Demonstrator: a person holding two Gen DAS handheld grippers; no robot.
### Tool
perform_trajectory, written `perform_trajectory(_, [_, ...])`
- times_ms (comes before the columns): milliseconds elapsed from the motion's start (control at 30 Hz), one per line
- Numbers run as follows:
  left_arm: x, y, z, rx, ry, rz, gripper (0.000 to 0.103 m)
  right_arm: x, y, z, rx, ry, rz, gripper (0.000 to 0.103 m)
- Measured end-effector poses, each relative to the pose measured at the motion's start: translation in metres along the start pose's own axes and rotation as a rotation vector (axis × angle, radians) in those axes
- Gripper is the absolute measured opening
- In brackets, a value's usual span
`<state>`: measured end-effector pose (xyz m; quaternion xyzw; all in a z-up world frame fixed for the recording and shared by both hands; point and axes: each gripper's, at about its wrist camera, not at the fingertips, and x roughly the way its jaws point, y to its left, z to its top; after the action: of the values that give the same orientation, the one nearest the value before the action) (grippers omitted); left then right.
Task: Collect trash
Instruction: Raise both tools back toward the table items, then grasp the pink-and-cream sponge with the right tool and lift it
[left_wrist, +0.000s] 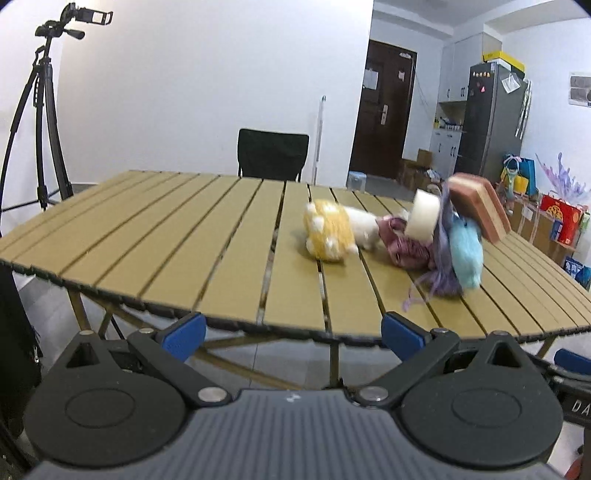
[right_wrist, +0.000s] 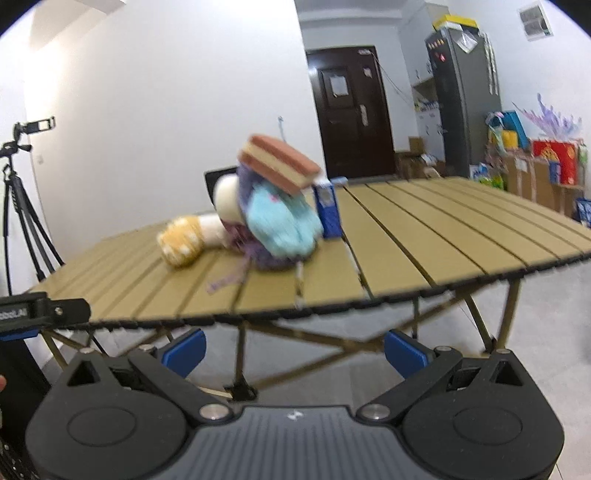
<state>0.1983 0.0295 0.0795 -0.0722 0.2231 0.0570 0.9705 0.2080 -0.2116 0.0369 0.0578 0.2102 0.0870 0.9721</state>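
Note:
A heap of soft items lies on the slatted tan table (left_wrist: 184, 229): a yellow and white plush piece (left_wrist: 328, 230), a pink fabric piece (left_wrist: 402, 243), a white foam roll (left_wrist: 423, 218), purple yarn (left_wrist: 443, 273), a light blue fluffy piece (left_wrist: 467, 254) and a brown sandwich-like sponge (left_wrist: 480, 203) on top. The right wrist view shows the same heap (right_wrist: 280, 225), the sponge (right_wrist: 280, 162) and a small blue carton (right_wrist: 328, 210) behind it. My left gripper (left_wrist: 291, 332) is open and empty, in front of the table's near edge. My right gripper (right_wrist: 293, 350) is open and empty, below the table edge.
A black chair (left_wrist: 273, 155) stands behind the table. A tripod with a camera (left_wrist: 40, 122) stands at the left. A dark door (left_wrist: 384, 110), a grey fridge (left_wrist: 491, 118) and gift bags and boxes (left_wrist: 554, 214) fill the right side. The left gripper's body (right_wrist: 40, 314) shows in the right wrist view.

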Motion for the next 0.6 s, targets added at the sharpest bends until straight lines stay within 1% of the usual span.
perform_trajectory(233, [0.016,-0.001,0.025,0.027,-0.05,0.027,0.103,0.013,0.003,0.029,0.015,-0.075,0.025,0.103])
perform_trajectory(367, [0.029,0.002,0.037,0.002,-0.06,0.023,0.103,0.024,0.001,0.046,0.037,-0.107,0.029,0.103])
perform_trajectory(600, [0.052,-0.005,0.053,0.002,-0.078,0.037,0.103,0.055,-0.01,0.067,0.157,-0.148,0.064,0.103])
